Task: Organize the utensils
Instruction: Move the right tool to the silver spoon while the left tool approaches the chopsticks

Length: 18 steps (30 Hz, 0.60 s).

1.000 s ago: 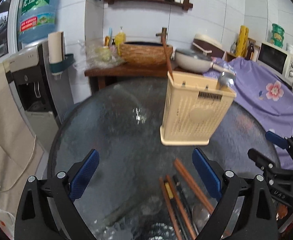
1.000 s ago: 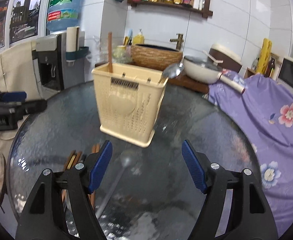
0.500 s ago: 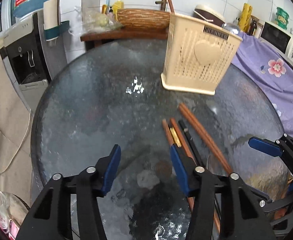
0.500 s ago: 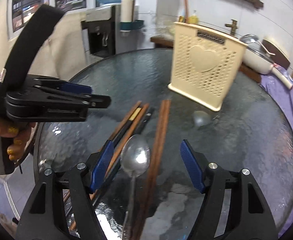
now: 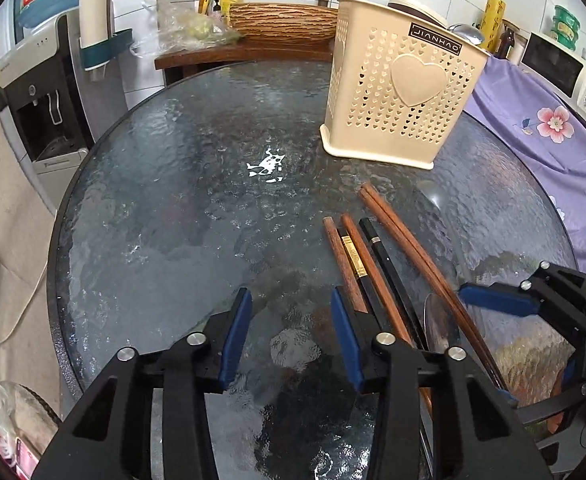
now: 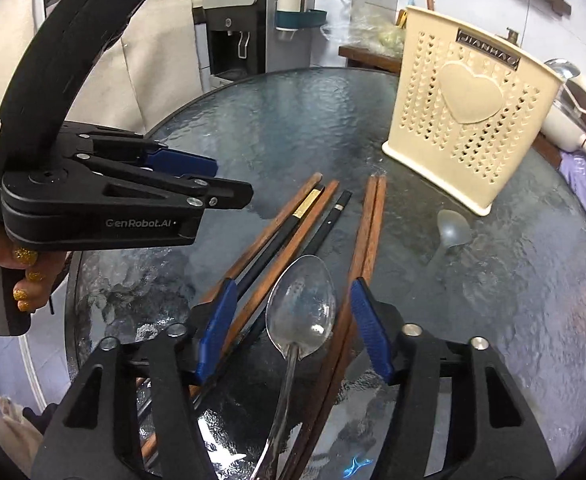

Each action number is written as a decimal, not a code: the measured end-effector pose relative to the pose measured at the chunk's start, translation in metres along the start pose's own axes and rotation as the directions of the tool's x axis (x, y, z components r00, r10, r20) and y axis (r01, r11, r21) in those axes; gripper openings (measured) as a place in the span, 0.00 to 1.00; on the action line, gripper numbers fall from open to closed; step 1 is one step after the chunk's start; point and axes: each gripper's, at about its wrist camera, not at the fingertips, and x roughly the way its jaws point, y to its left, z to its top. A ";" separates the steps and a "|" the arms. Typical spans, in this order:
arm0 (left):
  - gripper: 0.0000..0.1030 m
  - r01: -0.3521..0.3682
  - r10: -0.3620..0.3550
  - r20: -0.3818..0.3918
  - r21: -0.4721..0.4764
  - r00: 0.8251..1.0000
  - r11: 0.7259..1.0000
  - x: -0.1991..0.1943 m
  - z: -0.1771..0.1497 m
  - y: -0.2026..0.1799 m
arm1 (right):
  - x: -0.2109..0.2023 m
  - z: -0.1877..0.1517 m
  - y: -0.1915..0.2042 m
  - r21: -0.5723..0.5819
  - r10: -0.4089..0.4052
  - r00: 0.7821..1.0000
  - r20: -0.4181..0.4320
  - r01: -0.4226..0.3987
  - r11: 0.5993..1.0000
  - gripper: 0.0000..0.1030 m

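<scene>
Several brown and black chopsticks (image 5: 357, 256) (image 6: 293, 224) lie side by side on the round glass table (image 5: 173, 200). A separate brown pair (image 5: 405, 240) (image 6: 369, 232) lies to their right. A metal spoon (image 6: 301, 308) (image 5: 439, 328) rests between the two groups. My right gripper (image 6: 293, 328) hangs low over the spoon's bowl; its jaws are closing and the pads are clear of it. My left gripper (image 5: 291, 336) (image 6: 229, 182) is closing on nothing, just left of the chopsticks. The cream holder (image 5: 401, 92) (image 6: 465, 120) stands behind with a chopstick and a spoon in it.
A water dispenser (image 5: 49, 92) stands past the table's left edge. A purple flowered cloth (image 5: 545, 128) and a microwave (image 5: 561, 68) lie to the right. A wooden counter with a woven basin (image 5: 281, 20) is behind. A hand (image 6: 21, 276) holds the left gripper.
Both grippers have sunk toward the table and tilted down. Their jaws have narrowed, the left far more. The spoon's bowl now lies between the right gripper's fingers.
</scene>
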 end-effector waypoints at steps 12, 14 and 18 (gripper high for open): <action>0.26 0.037 -0.037 -0.021 -0.004 0.999 0.999 0.010 0.012 -0.004 | 0.017 0.007 -0.004 -0.010 0.033 0.999 -0.042 -0.033 0.999 0.48; 0.25 0.039 -0.039 -0.022 -0.004 0.999 0.999 0.011 0.012 -0.005 | 0.019 0.009 -0.004 -0.014 0.041 0.998 -0.045 -0.042 0.999 0.46; 0.23 0.041 -0.041 -0.025 -0.005 0.999 0.999 0.014 0.014 -0.006 | 0.019 0.009 -0.006 -0.007 0.040 0.998 -0.055 -0.041 0.999 0.41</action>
